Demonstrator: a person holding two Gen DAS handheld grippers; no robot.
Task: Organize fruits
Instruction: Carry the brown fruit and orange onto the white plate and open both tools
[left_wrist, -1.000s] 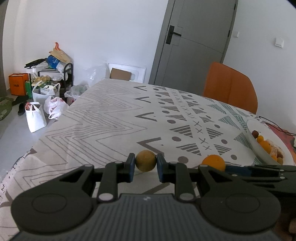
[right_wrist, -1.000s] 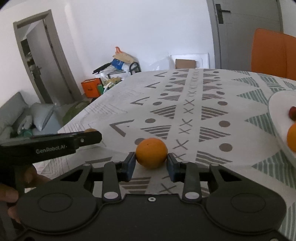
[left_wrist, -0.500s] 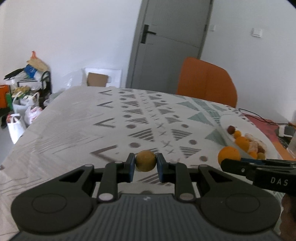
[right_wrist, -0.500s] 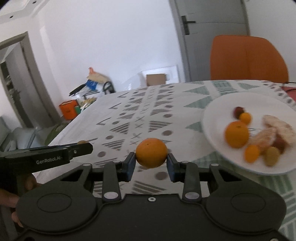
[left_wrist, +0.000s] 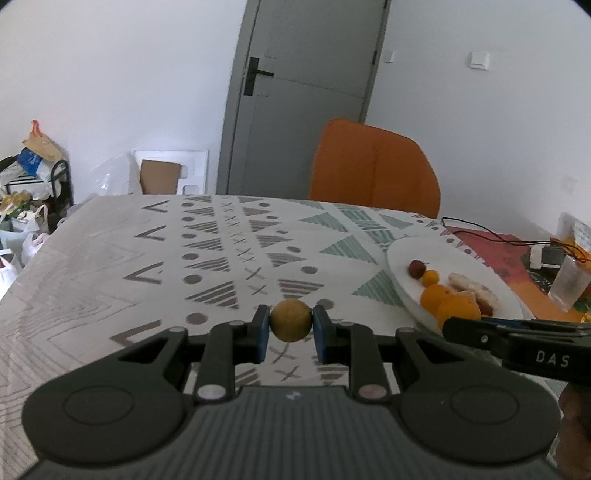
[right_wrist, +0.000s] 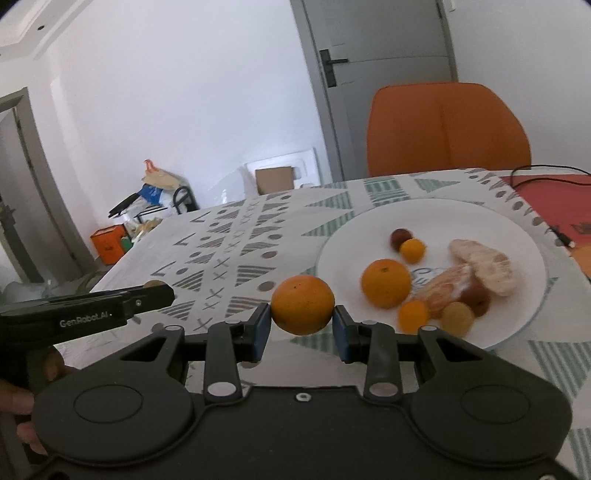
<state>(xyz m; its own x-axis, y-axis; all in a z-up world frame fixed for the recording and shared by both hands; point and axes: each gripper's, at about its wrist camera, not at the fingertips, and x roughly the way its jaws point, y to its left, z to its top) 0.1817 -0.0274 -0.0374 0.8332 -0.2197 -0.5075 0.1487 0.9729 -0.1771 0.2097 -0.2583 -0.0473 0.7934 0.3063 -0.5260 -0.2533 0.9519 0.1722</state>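
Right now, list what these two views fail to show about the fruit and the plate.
- Left wrist view: the right gripper covers the near rim of the plate.
- Left wrist view: the orange is partly behind that gripper.
- Right wrist view: the fruits by the peeled segments are motion-blurred; kinds unclear.

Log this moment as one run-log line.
left gripper: shut on brown fruit | right gripper: shut on orange | plate: holds fruit, ahead-right
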